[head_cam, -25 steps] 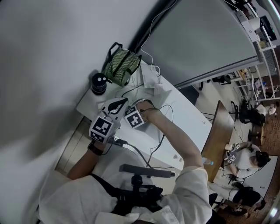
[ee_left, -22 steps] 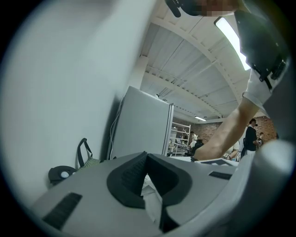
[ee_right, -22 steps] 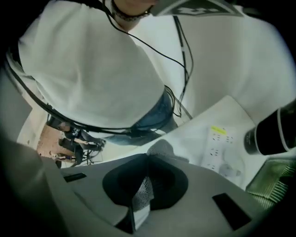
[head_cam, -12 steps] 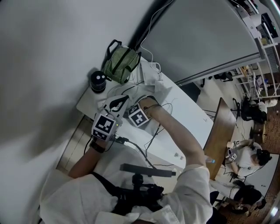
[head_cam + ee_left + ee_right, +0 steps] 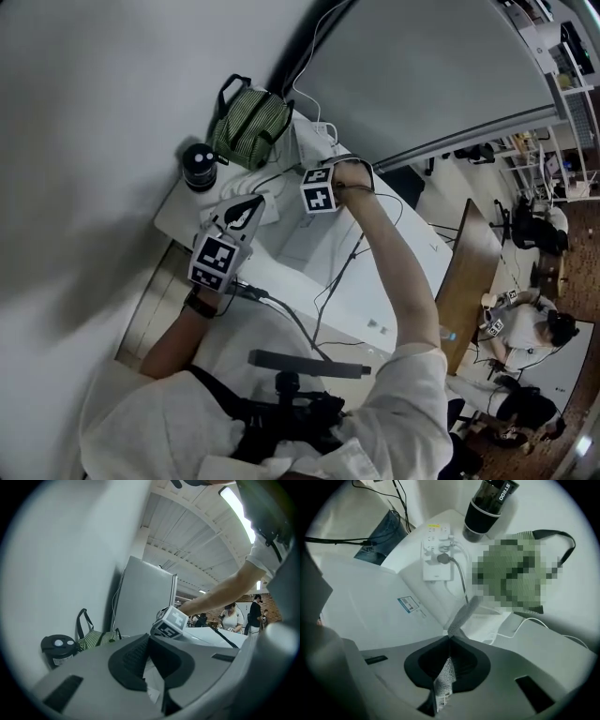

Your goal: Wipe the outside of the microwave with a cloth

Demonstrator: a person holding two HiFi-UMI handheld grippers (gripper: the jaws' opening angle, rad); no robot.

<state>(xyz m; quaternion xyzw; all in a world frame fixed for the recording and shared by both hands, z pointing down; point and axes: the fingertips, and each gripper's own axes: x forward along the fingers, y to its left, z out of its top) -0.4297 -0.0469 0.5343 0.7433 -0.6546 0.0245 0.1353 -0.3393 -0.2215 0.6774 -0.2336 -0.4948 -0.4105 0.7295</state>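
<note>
The white microwave (image 5: 370,606) lies below my right gripper (image 5: 449,639), a printed label on its panel. That gripper is shut on a pale cloth (image 5: 461,613); a strip of it sticks out past the jaw tips. In the head view the right gripper (image 5: 302,187) is held over the microwave (image 5: 305,248) near the wall. My left gripper (image 5: 248,208) sits lower left of it. In the left gripper view its jaws (image 5: 149,641) are shut on white cloth (image 5: 151,677) with a small tag.
A black flask (image 5: 198,166) and a green striped bag (image 5: 246,127) stand at the table's far corner against the wall. A white power strip (image 5: 436,550) with cables lies beside the microwave. People sit at desks far to the right (image 5: 525,328).
My right gripper has moved up and to the right, away from the left gripper, toward the wall. The left gripper has stayed nearly in place.
</note>
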